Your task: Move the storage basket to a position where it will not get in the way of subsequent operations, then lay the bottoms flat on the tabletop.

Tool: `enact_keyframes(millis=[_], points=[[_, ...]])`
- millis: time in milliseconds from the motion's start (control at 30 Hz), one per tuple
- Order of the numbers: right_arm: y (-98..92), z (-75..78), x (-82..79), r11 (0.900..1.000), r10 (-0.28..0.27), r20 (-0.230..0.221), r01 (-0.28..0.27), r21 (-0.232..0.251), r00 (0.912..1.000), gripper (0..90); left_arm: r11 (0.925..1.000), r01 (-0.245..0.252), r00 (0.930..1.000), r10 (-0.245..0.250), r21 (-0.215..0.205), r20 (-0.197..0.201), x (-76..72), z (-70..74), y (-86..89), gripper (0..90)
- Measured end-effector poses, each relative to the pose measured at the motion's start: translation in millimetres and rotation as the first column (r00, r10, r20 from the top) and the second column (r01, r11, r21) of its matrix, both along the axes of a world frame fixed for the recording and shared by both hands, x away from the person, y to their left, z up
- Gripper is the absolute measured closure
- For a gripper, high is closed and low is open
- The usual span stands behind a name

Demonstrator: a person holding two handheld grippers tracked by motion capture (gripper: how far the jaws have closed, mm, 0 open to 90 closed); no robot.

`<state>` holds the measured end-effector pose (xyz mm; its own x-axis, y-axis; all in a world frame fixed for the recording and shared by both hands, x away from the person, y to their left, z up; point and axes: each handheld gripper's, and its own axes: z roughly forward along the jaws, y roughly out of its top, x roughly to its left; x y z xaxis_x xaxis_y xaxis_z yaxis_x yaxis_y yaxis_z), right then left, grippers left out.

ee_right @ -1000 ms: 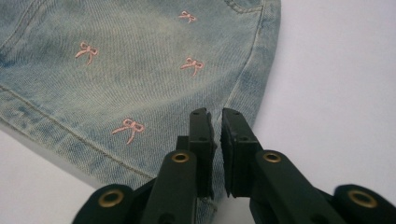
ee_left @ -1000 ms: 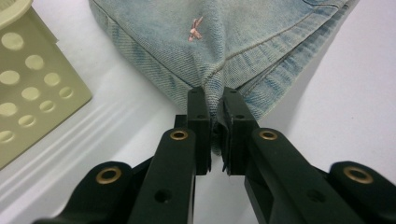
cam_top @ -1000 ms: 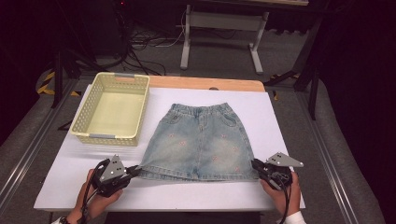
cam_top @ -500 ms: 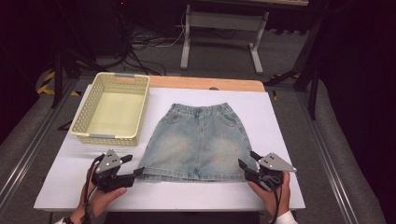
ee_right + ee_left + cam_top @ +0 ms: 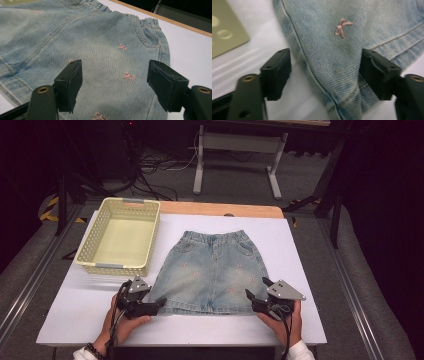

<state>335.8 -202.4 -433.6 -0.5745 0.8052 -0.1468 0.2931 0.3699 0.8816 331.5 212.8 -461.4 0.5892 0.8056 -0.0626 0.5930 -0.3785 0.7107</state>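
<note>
A white table (image 5: 300,250) is seen, its wooden edge bare at 12 o'clock, ringed by dark floor, cables and a metal stand. The denim skirt (image 5: 212,270) lies flat at centre, a yellow basket (image 5: 120,237) at 10 o'clock. Both the left gripper (image 5: 159,303) and right gripper (image 5: 248,296) have just been opened; their jaws stand apart at the hem corners, nothing clamped. The person's arms are cut off at 6 o'clock.

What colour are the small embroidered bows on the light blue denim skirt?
Pink bows; the right gripper view shows them best.
</note>
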Motion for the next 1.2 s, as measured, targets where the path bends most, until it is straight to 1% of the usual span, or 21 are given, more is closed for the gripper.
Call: enact_keyframes(millis=[100,167,233,267,333,400,500,600,633,733,800,867,900,933,967,1000,1033,1100,1167,1200], points=[[2.1,-0.6,1.9,1.000,0.006,-0.002,-0.006,-0.006,1.0000,29.1,0.9999,0.011,0.9999,-0.011,0.004,-0.003,-1.1,0.9,-2.0,33.8],[3.7,-1.1,3.1,1.000,0.011,-0.004,-0.011,-0.009,0.9999,29.0,0.9996,0.027,0.9996,-0.027,0.007,0.001,-3.1,1.2,-2.8,40.2],[5.3,-1.3,3.9,1.000,0.016,-0.004,-0.016,-0.012,0.9999,29.0,0.9987,0.050,0.9988,-0.050,-0.007,0.000,-4.8,1.3,-3.1,48.2],[6.1,-1.6,4.1,1.000,0.017,-0.006,-0.017,-0.016,0.9998,29.0,0.9971,0.076,0.9971,-0.076,-0.011,-0.002,-5.0,1.7,-3.1,54.4],[7.2,-2.4,4.3,1.000,0.021,-0.012,-0.021,-0.021,0.9997,29.0,0.9928,0.115,0.9933,-0.115,-0.032,-0.002,-6.0,1.0,-4.4,68.6],[7.2,-2.9,4.3,0.999,0.020,-0.014,-0.020,-0.025,0.9997,29.0,0.9911,0.129,0.9916,-0.129,-0.032,0.005,-6.1,1.0,-6.2,75.0],[6.5,-2.8,4.4,1.000,0.017,-0.014,-0.017,-0.023,0.9998,29.0,0.9894,0.141,0.9899,-0.141,-0.035,0.018,-5.1,1.4,-6.6,80.7],[6.1,-3.1,4.9,1.000,0.014,-0.016,-0.014,-0.022,0.9998,29.1,0.9887,0.145,0.9891,-0.145,-0.036,0.026,-5.5,1.5,-6.5,82.6],[6.1,-3.1,5.1,1.000,0.015,-0.018,-0.015,-0.021,0.9997,29.0,0.9892,0.140,0.9899,-0.139,-0.045,0.029,-6.0,1.6,-6.6,83.0],[6.7,-4.0,6.0,1.000,0.017,-0.025,-0.018,-0.025,0.9995,28.7,0.9883,0.146,0.9887,-0.145,-0.043,0.040,-6.1,2.8,-6.1,83.7],[7.6,-3.7,6.4,1.000,0.017,-0.020,-0.017,-0.025,0.9997,28.1,0.9878,0.148,0.9883,-0.145,-0.050,0.046,-6.7,3.3,-5.7,83.9],[7.7,-3.2,7.2,1.000,0.014,-0.020,-0.015,-0.018,0.9997,27.5,0.9872,0.147,0.9879,-0.144,-0.062,0.058,-8.0,4.1,-4.2,84.0],[7.8,-3.2,7.6,1.000,0.014,-0.020,-0.015,-0.017,0.9997,27.0,0.9865,0.144,0.9878,-0.139,-0.078,0.070,-9.3,5.2,-3.1,84.0],[7.9,-3.4,7.8,1.000,0.020,-0.024,-0.021,-0.009,0.9995,26.6,0.9855,0.142,0.9872,-0.135,-0.092,0.085,-10.7,7.0,-2.3,84.0],[7.9,-3.7,8.0,0.999,0.037,-0.035,-0.037,0.011,0.9987,26.6,0.9844,0.143,0.9861,-0.133,-0.102,0.100,-11.6,8.8,-1.5,83.9],[8.0,-3.9,8.2,0.998,0.055,-0.049,-0.053,0.031,0.9973,26.6,0.9836,0.145,0.9853,-0.133,-0.107,0.107,-12.0,10.3,-1.2,83.9],[8.7,-4.0,8.1,0.998,0.060,-0.054,-0.058,0.038,0.9967,26.6,0.9835,0.146,0.9848,-0.135,-0.106,0.110,-12.1,11.1,-1.4,83.9],[10.7,-3.2,8.0,0.998,0.060,-0.054,-0.058,0.036,0.9968,26.7,0.9825,0.148,0.9845,-0.135,-0.114,0.112,-12.7,12.0,-3.1,83.9],[12.6,-1.6,8.0,0.997,0.064,-0.054,-0.062,0.037,0.9965,27.2,0.9817,0.159,0.9816,-0.146,-0.105,0.124,-12.6,13.3,-5.4,84.0],[14.8,-0.2,8.5,0.998,0.064,-0.047,-0.063,0.030,0.9968,27.6,0.9815,0.165,0.9801,-0.152,-0.097,0.128,-12.6,13.8,-7.3,84.0]])
